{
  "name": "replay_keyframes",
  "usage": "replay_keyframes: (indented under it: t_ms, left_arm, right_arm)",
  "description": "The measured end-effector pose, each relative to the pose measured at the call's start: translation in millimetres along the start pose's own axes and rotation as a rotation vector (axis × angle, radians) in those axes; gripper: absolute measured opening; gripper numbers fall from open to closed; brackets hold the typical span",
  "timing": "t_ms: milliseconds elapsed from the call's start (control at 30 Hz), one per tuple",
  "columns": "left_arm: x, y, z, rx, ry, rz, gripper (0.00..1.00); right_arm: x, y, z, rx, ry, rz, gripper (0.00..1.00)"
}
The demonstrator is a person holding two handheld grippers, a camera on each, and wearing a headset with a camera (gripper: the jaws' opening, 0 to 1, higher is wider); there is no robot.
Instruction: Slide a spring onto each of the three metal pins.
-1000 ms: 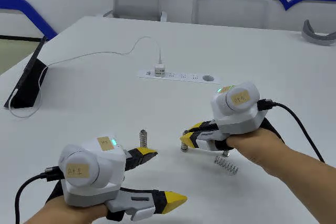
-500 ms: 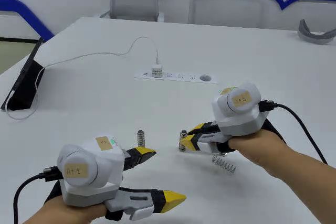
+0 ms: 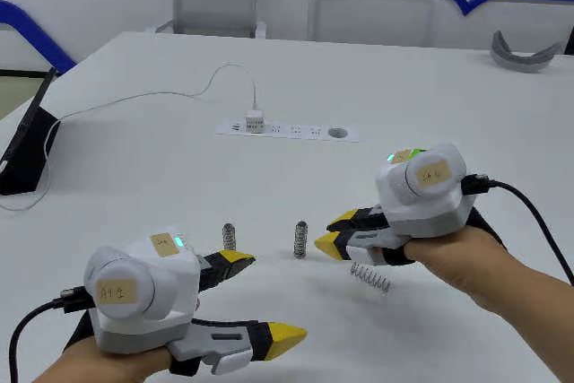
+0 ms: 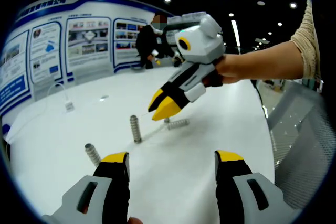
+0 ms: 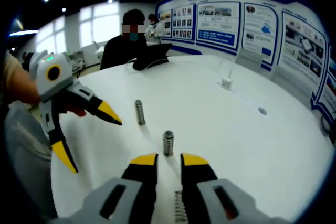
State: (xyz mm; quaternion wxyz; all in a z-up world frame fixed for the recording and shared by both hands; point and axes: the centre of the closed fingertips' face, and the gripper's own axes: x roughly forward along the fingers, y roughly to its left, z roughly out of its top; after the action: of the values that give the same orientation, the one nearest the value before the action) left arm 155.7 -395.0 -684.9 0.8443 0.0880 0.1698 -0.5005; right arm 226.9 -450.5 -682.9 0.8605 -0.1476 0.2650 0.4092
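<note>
Two upright pins, each with a spring on it, stand mid-table: the left pin (image 3: 229, 236) (image 4: 92, 153) (image 5: 139, 112) and the right pin (image 3: 300, 239) (image 4: 136, 128) (image 5: 168, 142). A loose spring (image 3: 370, 277) (image 4: 177, 124) (image 5: 179, 205) lies flat under my right gripper. My right gripper (image 3: 334, 231) (image 5: 169, 160) points at the right pin from just beside it. Its jaws stand a narrow gap apart, with nothing between them. My left gripper (image 3: 262, 298) (image 4: 171, 157) is wide open and empty, near the front edge, short of the left pin.
A white power strip (image 3: 287, 130) with a plugged-in charger (image 3: 255, 119) and its cable lies further back. A dark tablet (image 3: 22, 150) stands at the left edge. A grey curved piece (image 3: 520, 51) sits at the far right. A person (image 5: 128, 40) sits across the table.
My right gripper has drawn back a little from the right pin, which now stands free of its tips. The left gripper has held its place; the head camera has shifted.
</note>
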Motion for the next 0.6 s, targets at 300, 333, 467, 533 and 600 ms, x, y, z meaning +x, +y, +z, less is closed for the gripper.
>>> replay_keyframes:
  t_ms: [300,333,467,533,600]
  left_arm:
    - [-1.4,0.6,0.2,-0.005,0.0,0.004,0.67]
    - [-1.5,0.4,0.4,-0.004,0.001,0.003,0.67]
    - [-0.8,-0.5,1.0,-0.003,0.001,0.001,0.67]
    - [-0.2,-1.1,1.5,-0.002,0.0,-0.001,0.67]
    - [0.3,-1.5,2.0,0.0,0.0,-0.002,0.67]
  right_arm:
    - [-14.9,0.0,-12.4,0.0,0.007,-0.015,0.19]
    - [-16.9,-0.2,-15.0,0.001,0.01,-0.017,0.19]
    - [-22.0,-0.8,-22.7,0.007,0.017,-0.025,0.19]
    - [-25.2,-1.0,-26.2,0.01,0.019,-0.029,0.19]
    - [-28.1,-2.0,-30.0,0.013,0.022,-0.035,0.19]
